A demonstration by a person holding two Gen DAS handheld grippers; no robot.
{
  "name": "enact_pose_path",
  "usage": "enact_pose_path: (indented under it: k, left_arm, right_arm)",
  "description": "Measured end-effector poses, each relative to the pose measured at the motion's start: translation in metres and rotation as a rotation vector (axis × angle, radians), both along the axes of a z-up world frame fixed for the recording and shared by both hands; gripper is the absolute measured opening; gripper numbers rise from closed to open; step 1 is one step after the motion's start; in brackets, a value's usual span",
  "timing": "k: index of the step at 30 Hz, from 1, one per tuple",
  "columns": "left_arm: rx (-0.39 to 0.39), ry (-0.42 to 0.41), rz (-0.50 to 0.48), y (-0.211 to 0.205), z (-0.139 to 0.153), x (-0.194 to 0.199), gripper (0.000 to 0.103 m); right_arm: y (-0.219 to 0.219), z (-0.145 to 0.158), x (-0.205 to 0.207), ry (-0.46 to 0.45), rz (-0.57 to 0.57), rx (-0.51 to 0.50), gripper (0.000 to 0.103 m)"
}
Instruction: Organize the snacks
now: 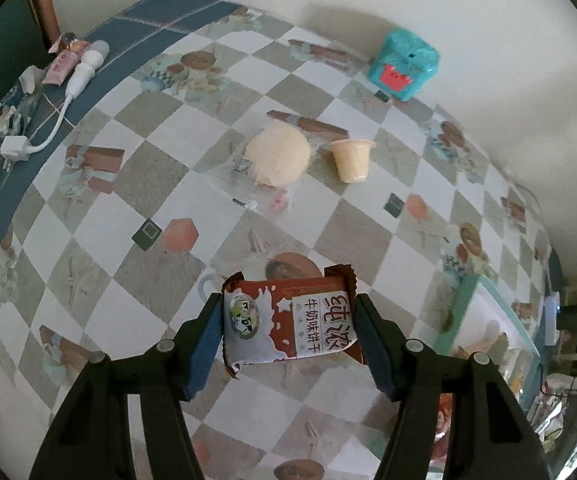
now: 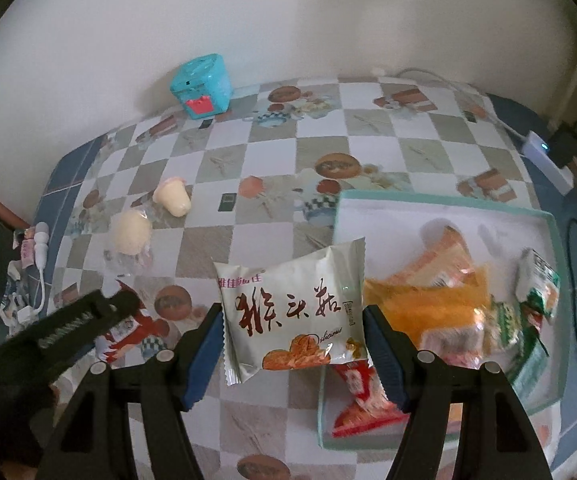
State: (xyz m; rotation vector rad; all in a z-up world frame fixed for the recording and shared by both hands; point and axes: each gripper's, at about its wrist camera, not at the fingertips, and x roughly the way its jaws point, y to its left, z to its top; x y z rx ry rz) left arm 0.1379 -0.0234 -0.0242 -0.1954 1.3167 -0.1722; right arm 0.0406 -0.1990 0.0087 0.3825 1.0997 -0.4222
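Checkered cloth covers the worktop (image 1: pixel 160 184), and both hands are loaded. Left gripper (image 1: pixel 288 328) is clamped across a brown milk biscuit pack (image 1: pixel 288 324), lifted off the cloth, low centre of its view. Right gripper (image 2: pixel 293 316) pinches a white mushroom biscuit pack (image 2: pixel 292 308) by its sides beside the teal-rimmed tray (image 2: pixel 440 197), lower right, where snacks pile up. Likely both are headed there. A wrapped bun (image 1: pixel 278 154) and jelly cup (image 1: pixel 352 160) wait mid-table.

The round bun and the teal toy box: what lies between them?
Left wrist view: only tablecloth between the bun and the teal box; the jelly cup sits aside.
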Motion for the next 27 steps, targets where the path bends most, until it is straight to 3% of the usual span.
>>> enact_pose_path:
  k: [15,27]
  left_arm:
    - [-0.013,-0.092,-0.166,-0.043,0.034,-0.052,0.066]
    - [0.004,-0.087,-0.419,-0.119,0.033,-0.109,0.066]
  right_arm:
    - [-0.035,0.03,-0.062,-0.053,-0.135,-0.041,0.071]
    - [-0.113,0.026,-0.126,-0.051,-0.368,0.011,0.071]
